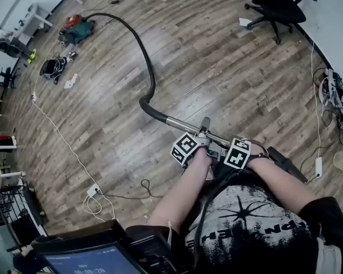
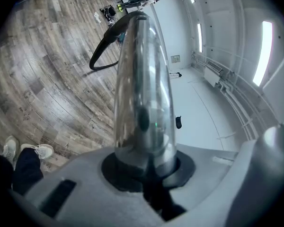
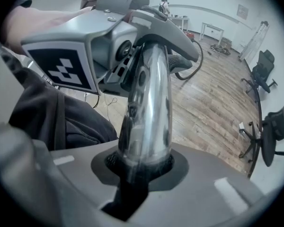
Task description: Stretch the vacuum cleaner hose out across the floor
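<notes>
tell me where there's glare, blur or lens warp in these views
Left gripper view: heavy fisheye bend, metal tube mirrors the room, ceiling light blown out white. Right gripper view: same bend, bright streaks on the tube. Head view: floor boards curve at the edges, hose sharp.

Hose (image 1: 152, 79) black; wand tube (image 1: 182, 123) mirror chrome. Floor (image 1: 228, 67) grey-brown wood planks. Marker cubes (image 1: 186, 148) black-and-white squares. Vacuum body (image 1: 75, 33) teal, red.
</notes>
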